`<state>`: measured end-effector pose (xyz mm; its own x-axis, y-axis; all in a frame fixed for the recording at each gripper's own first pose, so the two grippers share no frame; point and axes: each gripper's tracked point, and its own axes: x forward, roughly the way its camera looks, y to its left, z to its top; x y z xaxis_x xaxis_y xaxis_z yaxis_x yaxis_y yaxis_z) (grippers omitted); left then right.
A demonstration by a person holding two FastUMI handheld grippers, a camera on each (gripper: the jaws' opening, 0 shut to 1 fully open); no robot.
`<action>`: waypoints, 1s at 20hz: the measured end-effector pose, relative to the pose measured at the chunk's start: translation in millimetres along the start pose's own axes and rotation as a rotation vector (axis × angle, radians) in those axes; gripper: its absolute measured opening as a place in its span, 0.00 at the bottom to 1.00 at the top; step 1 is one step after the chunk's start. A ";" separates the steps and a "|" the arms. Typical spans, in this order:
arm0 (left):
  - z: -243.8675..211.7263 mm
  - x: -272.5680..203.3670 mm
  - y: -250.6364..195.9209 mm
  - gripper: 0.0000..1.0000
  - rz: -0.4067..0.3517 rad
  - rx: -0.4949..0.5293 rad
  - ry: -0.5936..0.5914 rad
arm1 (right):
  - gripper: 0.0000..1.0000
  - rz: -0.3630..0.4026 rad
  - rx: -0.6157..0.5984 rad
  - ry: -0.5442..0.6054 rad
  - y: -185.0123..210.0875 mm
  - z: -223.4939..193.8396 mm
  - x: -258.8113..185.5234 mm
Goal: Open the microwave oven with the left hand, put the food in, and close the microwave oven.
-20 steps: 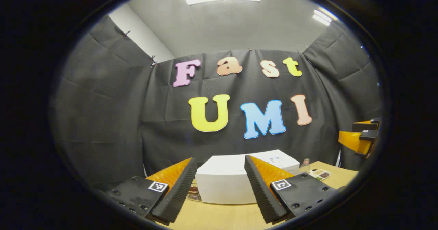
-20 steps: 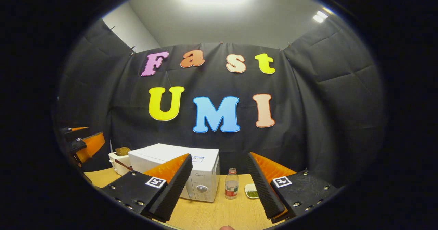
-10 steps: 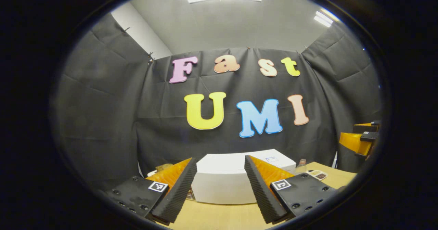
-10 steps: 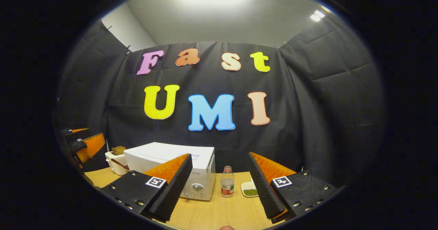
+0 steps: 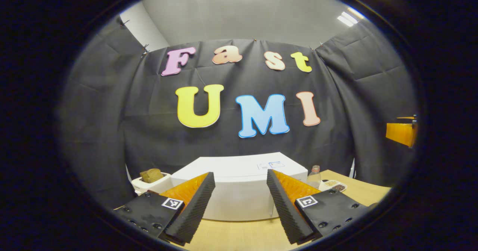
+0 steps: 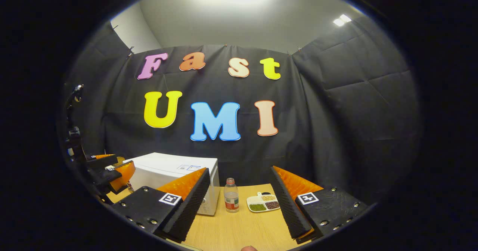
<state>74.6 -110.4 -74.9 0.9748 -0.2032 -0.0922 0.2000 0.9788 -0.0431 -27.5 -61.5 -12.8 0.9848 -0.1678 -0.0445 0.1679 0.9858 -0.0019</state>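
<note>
White and boxy, the microwave (image 5: 239,185) sits on the wooden table (image 5: 242,238) straight ahead of our left gripper (image 5: 239,206), whose jaws stand wide apart with nothing between them but the oven's side seen beyond. We cannot tell from here whether the door is open or closed. To the left of the microwave we see a toaster (image 5: 151,183) with a slice of bread (image 5: 151,175) poking out of its top. To the microwave's right stands a small bottle (image 5: 314,176), and just past it a divided dish (image 5: 334,186) of food rests on the table. At the far right edge of the left gripper view we catch part of the right gripper (image 5: 401,131), held up high. In the right gripper view our right gripper (image 6: 239,202) also has its jaws spread, holding nothing, and it hovers above the table. Ahead of it the bottle (image 6: 231,200) stands just beside the microwave's (image 6: 171,172) front corner, and the dish (image 6: 263,203) (three compartments, green, pale and dark contents) lies just right of the bottle. The left gripper (image 6: 108,169) shows at the left edge, near the microwave's far side.
</note>
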 end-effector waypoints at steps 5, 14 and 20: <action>-36.2 43.9 -39.2 0.94 -0.089 -0.021 0.061 | 0.97 -0.075 -0.012 0.003 -26.9 5.0 -17.1; -128.2 99.2 -83.5 0.95 -0.129 -0.047 0.246 | 0.97 -0.178 -0.049 0.028 -68.3 3.5 -42.5; -155.7 120.6 -105.5 0.89 -0.149 -0.010 0.308 | 0.97 -0.200 -0.082 0.015 -81.9 11.3 -50.7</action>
<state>155.6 -241.9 -236.3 0.8592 -0.3427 -0.3798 0.3351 0.9380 -0.0885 -90.7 -133.8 0.9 0.9314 -0.3606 -0.0496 0.3551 0.9301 -0.0936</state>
